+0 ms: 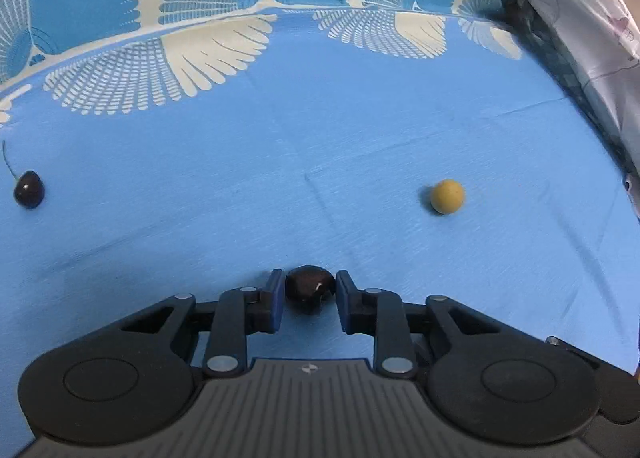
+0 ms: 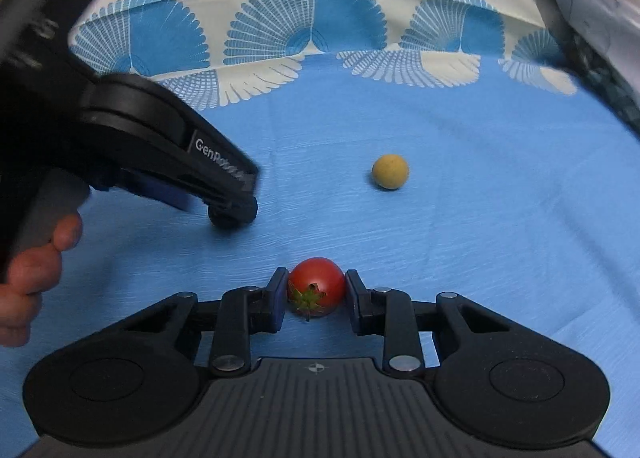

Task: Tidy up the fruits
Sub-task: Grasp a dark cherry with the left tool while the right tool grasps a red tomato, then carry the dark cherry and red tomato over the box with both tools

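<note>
Pinching from both sides, the left hand-held gripper [image 1: 308, 290] is closed on a small dark glossy cherry [image 1: 309, 288] and the right hand-held gripper [image 2: 316, 292] on a small red cherry tomato with a green calyx [image 2: 316, 286], both low on the blue cloth-covered bench [image 1: 320, 157], probably to lift and sort them. A stemmed dark cherry [image 1: 29, 189] and a round yellow fruit [image 1: 447, 196] lie loose, well apart; no container is in view.

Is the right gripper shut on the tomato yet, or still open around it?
Shut on it. The right gripper has both blue pads pressed against the sides of the cherry tomato, which sits on the blue cloth.
</note>
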### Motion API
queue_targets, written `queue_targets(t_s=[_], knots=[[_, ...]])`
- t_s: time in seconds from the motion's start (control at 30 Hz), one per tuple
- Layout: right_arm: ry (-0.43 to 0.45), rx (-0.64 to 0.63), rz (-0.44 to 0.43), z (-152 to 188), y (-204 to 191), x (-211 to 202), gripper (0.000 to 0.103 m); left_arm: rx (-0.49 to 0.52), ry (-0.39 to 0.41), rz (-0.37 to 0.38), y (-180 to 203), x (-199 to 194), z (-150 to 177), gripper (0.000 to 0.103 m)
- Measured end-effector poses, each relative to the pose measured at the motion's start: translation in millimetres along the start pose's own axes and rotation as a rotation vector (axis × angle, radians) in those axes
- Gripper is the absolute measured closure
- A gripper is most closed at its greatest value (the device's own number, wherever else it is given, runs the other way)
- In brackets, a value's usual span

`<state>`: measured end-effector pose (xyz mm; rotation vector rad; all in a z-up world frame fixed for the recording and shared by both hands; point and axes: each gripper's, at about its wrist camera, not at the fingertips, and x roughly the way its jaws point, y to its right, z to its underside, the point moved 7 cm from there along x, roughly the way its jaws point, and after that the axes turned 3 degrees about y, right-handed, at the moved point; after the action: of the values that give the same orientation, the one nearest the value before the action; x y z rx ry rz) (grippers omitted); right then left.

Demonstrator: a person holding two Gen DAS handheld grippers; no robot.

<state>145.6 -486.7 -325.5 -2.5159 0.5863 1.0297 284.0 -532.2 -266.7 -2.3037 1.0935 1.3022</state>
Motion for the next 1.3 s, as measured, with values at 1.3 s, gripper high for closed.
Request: queue_targets(t_s=[1.3], knots=[[0.133,-0.117,-0.37,12.1,-176.9,-309.4,0.072,-0.233,0.137,-0.291,-108.8,-397.3,174.7,0.073]])
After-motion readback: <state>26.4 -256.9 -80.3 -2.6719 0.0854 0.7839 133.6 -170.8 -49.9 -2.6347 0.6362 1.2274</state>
